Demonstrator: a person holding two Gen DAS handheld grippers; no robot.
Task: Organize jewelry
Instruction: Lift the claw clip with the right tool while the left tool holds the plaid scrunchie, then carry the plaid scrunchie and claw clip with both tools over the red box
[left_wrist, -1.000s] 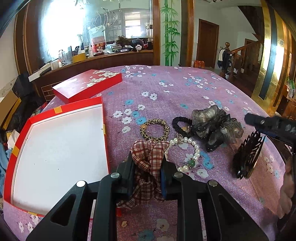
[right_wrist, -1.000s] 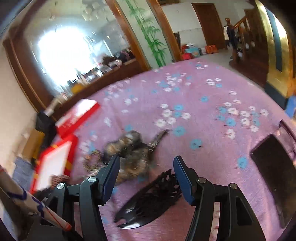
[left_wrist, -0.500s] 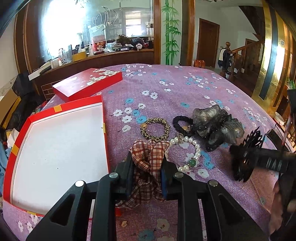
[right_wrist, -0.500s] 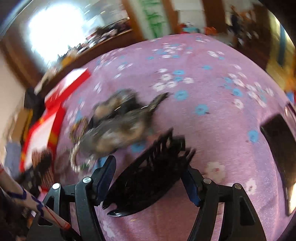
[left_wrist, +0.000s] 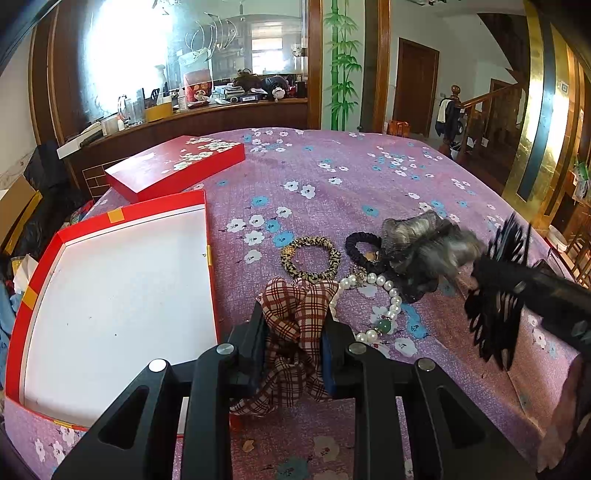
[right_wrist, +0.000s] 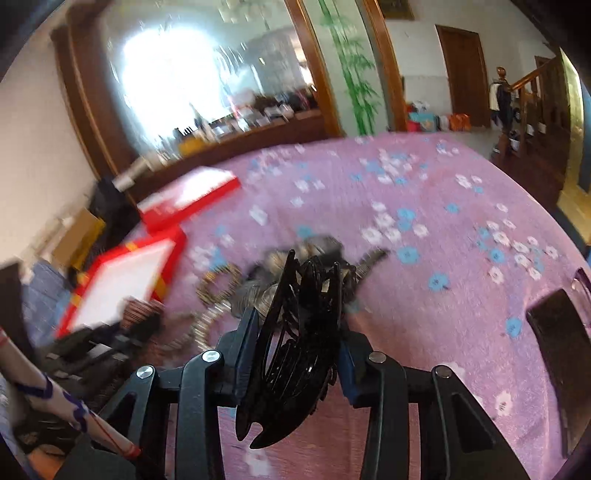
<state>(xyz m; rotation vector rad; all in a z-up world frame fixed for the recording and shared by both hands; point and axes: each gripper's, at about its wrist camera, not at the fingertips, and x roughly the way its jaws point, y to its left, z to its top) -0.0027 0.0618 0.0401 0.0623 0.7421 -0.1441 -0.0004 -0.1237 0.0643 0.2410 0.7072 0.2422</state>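
Note:
My left gripper (left_wrist: 295, 332) is shut on a red plaid fabric hair bow (left_wrist: 295, 306), low over the purple flowered cloth beside the open red box (left_wrist: 207, 229). The jaws of my right gripper (right_wrist: 297, 332) are closing on a black openwork hair claw (right_wrist: 295, 350), and the pads press its sides. The left wrist view shows that hair claw (left_wrist: 495, 325) held up off the cloth at the right. On the cloth between the grippers lie a leopard hair tie (left_wrist: 310, 258), a black hair tie (left_wrist: 360, 245), a pearl bracelet (left_wrist: 391, 299) and a grey gauze scrunchie (left_wrist: 424, 251).
The box's red flowered lid (left_wrist: 173, 166) lies behind the box at the back left. A dark flat object (right_wrist: 557, 332) rests near the table's right edge. A wooden counter with clutter stands past the far side. A hand (left_wrist: 565, 424) shows at the lower right.
My right gripper has closed in on the black hair claw, raised it off the cloth and carried it toward the other pieces. The left gripper and its bow have not moved.

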